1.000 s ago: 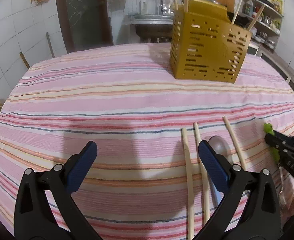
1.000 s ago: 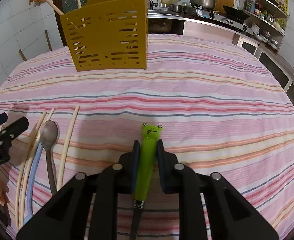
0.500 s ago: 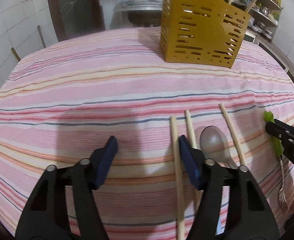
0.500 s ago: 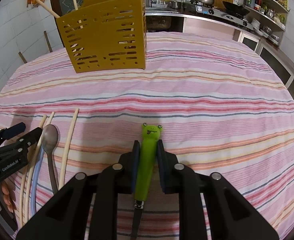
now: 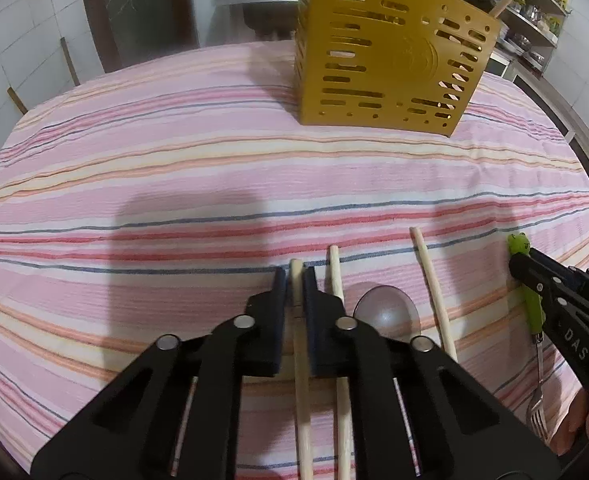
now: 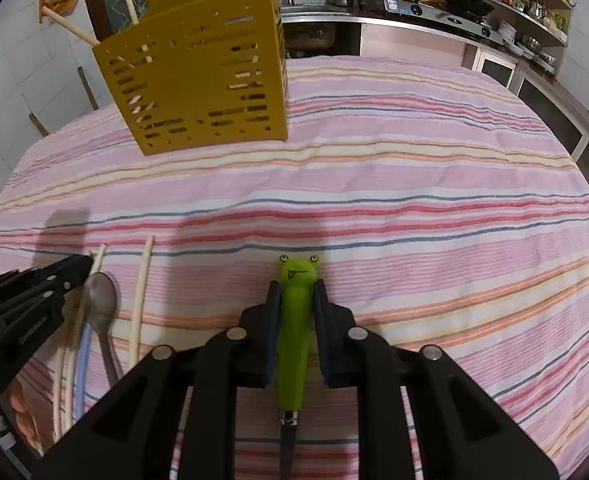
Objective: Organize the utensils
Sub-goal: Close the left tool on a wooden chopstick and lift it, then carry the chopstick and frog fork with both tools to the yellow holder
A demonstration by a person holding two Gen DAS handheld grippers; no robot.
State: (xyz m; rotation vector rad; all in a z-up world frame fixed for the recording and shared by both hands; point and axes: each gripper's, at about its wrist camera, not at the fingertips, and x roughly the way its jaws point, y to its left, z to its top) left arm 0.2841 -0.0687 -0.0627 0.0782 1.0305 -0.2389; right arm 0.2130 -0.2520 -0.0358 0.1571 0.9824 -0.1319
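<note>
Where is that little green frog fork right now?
The frog fork is pinched in the right claw, low over the striped tablecloth, right of the loose chopsticks and spoon.

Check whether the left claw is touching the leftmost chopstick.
Touching. The left wrist view shows the left claw shut on the leftmost chopstick, both blue pads pressed against its sides with no gap.

White tiled walls (image 6: 22,80); dark door (image 5: 142,12) behind table; striped pink tablecloth (image 6: 414,184); stove counter (image 6: 426,20); shelving (image 6: 534,4) at right.
</note>
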